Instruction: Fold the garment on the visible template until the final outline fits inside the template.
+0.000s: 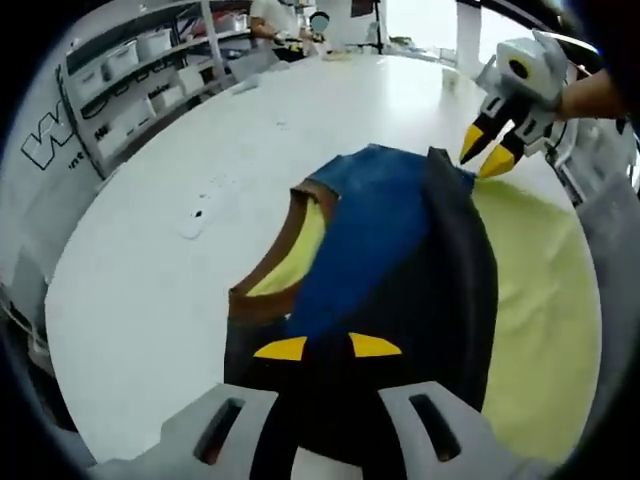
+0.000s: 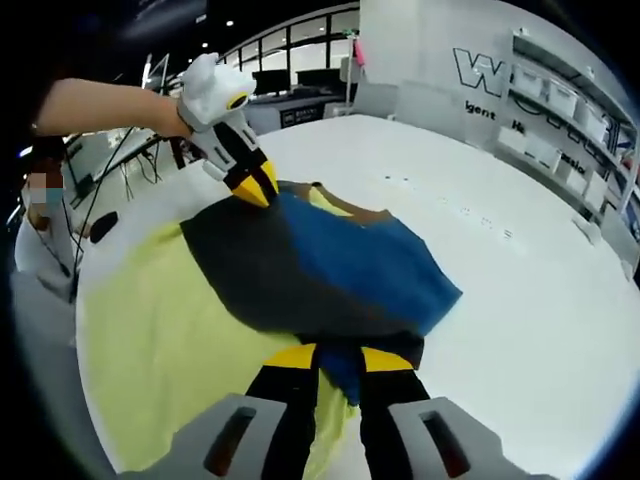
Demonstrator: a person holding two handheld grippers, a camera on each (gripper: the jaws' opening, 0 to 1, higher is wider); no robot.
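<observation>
Garment [image 1: 390,260], blue and black with brown collar, lies partly folded on yellow template [image 1: 545,300] on white table [image 1: 150,290]. Left tongs [image 1: 327,347] clenched on near black edge. Right tongs [image 2: 338,358] pinch opposite blue-black edge, probably gripping cloth. Garment's long axis runs between the two tongs; fold spills past template toward collar side.

a white round table [image 1: 300,130] spreads across the room. at ten o'clock in the left gripper view, grey shelving [image 1: 150,70] holds white bins; a person [image 1: 275,18] stands at twelve. in the right gripper view, shelves [image 2: 565,110] sit at two o'clock, dark monitors [image 2: 300,80] at twelve.
</observation>
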